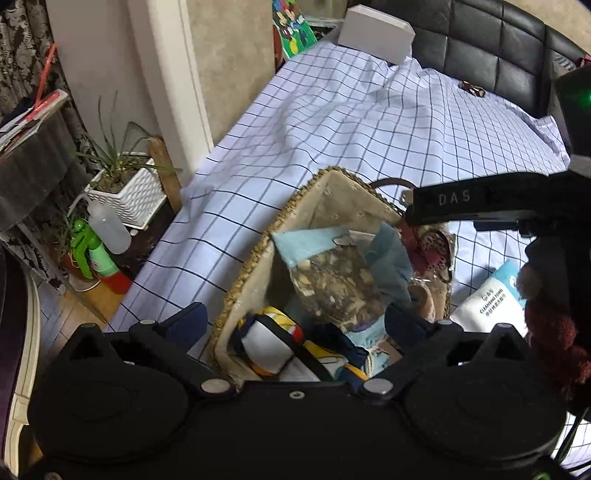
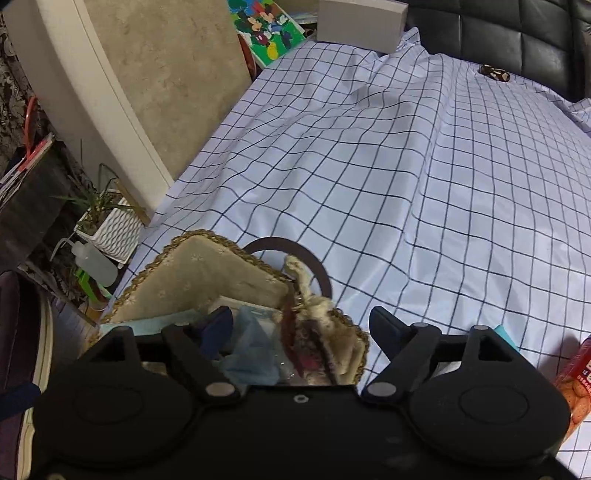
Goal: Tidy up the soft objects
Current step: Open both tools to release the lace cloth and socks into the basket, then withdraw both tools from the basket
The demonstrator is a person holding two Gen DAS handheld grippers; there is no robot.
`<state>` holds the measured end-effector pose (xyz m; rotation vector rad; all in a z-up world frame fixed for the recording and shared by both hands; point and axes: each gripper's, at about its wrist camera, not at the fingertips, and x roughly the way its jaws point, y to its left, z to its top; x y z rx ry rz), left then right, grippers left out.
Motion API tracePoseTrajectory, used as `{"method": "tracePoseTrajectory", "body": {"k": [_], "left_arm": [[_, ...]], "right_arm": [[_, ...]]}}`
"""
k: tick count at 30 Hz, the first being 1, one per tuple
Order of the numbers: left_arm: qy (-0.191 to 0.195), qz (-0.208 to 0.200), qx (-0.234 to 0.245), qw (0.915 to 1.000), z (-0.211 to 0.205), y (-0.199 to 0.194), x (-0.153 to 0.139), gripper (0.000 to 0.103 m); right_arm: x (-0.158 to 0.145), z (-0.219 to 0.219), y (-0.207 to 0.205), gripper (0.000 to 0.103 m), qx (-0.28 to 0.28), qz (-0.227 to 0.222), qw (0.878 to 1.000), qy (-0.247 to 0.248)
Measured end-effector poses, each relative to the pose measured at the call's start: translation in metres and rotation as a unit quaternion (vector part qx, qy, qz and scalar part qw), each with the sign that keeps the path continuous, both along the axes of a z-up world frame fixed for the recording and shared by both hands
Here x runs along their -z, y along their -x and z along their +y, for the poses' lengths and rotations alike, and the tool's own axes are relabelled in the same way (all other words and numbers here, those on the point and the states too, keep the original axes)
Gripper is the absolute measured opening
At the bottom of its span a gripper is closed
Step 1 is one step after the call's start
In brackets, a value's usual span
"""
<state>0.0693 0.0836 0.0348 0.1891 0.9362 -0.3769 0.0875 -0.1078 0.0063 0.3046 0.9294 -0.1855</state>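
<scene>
A white ribbed rectangular planter [image 1: 127, 195] with thin green leaves stood on the floor beside the bed. Near it were a translucent plastic squeeze bottle [image 1: 109, 227] and a green spray bottle [image 1: 92, 254]. A white box [image 2: 362, 24] rested by the black padded leather headboard [image 2: 498, 33], next to a bright cartoon picture [image 2: 264, 27].

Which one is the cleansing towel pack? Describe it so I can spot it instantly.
Start at the checked bedsheet and find the woven basket near its front edge. In the left wrist view, the cleansing towel pack lies flat on the sheet just right of the basket. It is the only white and light blue packet with printed lettering.
</scene>
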Motion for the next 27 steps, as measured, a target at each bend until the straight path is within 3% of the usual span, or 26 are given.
{"method": "tracePoseTrajectory", "body": {"k": [27], "left_arm": [[-0.038, -0.028, -0.012, 0.9988, -0.029, 0.025, -0.005, 0.099]], "right_arm": [[-0.015, -0.020, 0.072, 0.082, 0.009, 0.024, 0.997, 0.072]]}}
